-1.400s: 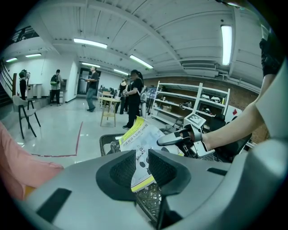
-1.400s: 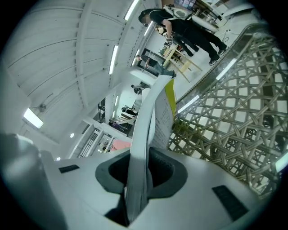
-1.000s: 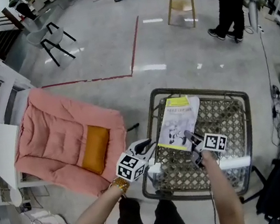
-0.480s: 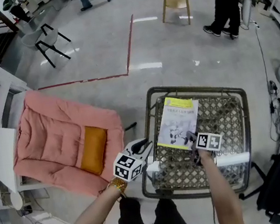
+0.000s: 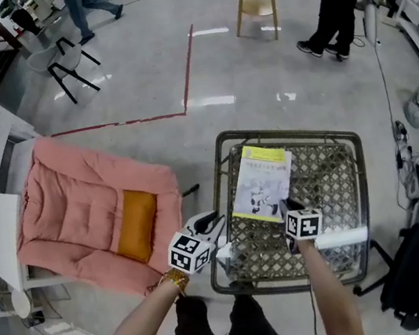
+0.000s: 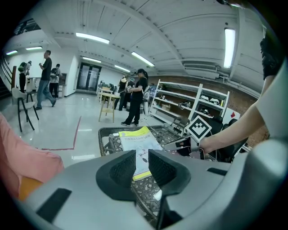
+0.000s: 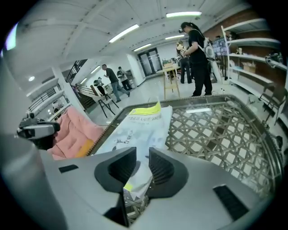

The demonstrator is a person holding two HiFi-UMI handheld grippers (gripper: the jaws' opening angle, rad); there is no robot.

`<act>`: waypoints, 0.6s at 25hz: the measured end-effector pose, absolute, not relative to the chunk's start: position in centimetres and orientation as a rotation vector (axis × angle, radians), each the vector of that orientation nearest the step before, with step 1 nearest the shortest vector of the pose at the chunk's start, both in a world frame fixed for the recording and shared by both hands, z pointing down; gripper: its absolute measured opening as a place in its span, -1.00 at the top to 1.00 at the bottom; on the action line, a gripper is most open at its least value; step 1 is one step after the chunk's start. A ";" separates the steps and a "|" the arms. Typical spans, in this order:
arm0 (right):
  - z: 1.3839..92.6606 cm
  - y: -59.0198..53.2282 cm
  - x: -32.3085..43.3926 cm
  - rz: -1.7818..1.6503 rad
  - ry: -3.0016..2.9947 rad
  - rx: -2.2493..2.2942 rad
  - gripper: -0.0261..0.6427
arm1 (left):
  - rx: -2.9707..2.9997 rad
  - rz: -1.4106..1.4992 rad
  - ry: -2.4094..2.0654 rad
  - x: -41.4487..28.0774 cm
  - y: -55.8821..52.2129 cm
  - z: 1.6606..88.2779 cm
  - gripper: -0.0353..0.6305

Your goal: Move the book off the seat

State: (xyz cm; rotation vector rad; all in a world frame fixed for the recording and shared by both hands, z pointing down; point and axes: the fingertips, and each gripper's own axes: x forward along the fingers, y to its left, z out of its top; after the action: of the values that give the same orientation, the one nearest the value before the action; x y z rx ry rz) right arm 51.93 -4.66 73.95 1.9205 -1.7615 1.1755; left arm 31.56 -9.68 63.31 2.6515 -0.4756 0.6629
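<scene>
While the book [image 5: 262,186] lies flat on the left half of the woven seat [image 5: 329,170], the head view shows my right gripper [image 5: 285,208] set at the book's near corner, the one part I can reach without leaning across the frame. My left gripper [image 5: 212,223] hangs just off the seat's front left edge, near the book but apart from it, so it is free to help without crowding the other hand. A pink padded chair [image 5: 80,200] with an orange cushion [image 5: 135,224] stands just beside the seat and looks to me like a likely place to put the book down.

From the left gripper view, my fingers are spread with nothing between them. I see the book only through the gap, further along the weave.

From the right gripper view, my fingers have just been closing, and the book's near corner runs up between them, curled a little off the weave. The pads look pressed onto it, a pinch on the edge, not the spine. I judge the grip shallow, so the book may sag or slip when lifted.
</scene>
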 end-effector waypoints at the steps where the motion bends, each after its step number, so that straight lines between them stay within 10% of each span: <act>1: 73.3 -4.7 51.2 1.135 -1.785 1.916 0.64 | 2.649 0.659 -0.476 31.5 -9.6 63.2 0.68; 15: 58.3 -8.8 38.0 0.507 -2.170 1.916 0.78 | 2.709 0.582 -0.576 27.7 -11.4 57.4 0.68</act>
State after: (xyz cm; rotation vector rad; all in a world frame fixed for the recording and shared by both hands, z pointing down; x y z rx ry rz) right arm 38.00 -8.79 58.32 1.9163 -2.1697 0.5069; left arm 27.70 -11.36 57.44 2.7087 -0.5764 0.5817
